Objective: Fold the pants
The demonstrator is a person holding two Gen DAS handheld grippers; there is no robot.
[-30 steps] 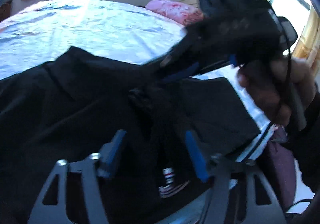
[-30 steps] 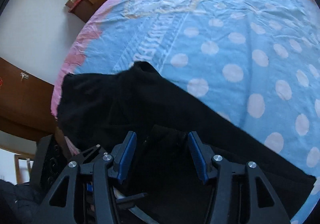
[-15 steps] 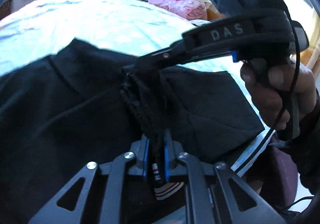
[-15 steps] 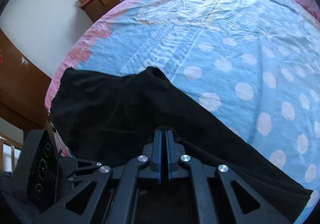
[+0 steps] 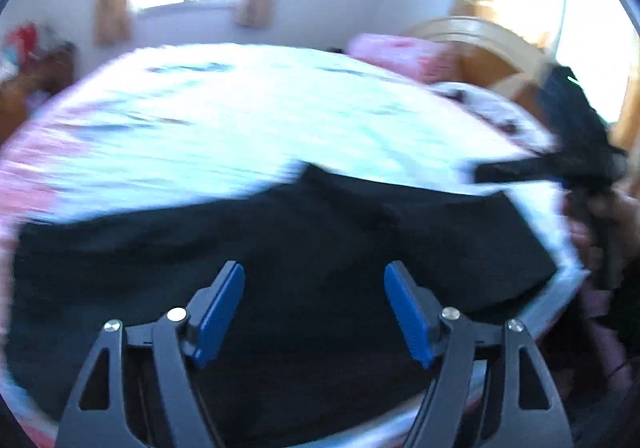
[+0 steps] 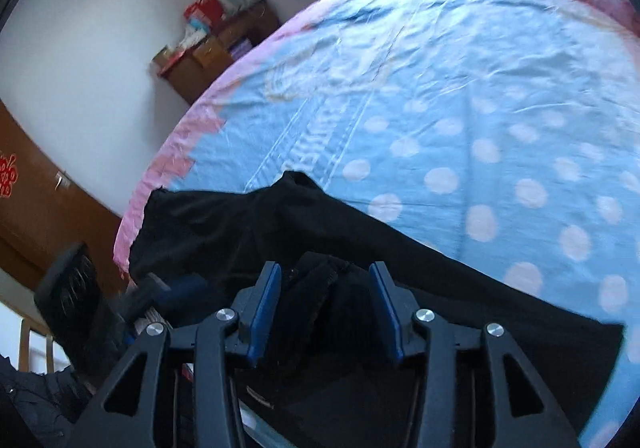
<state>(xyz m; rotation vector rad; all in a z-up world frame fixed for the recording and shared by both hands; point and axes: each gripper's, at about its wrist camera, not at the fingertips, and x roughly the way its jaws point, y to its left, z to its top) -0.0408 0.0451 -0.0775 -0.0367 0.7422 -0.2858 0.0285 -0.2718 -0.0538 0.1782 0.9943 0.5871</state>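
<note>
Spread over the polka-dot bed [image 6: 460,96], black pants [image 6: 224,224] lie flat; left gripper [image 5: 314,308] and right gripper [image 6: 324,304] are opening, released, pads off the cloth.

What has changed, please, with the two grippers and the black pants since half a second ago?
Both grippers, then shut on bunched cloth, have let go: the left gripper and the right gripper are opening, pulled back above the black fabric pants. The pants stay spread on the blue polka-dot bedsheet.
</note>
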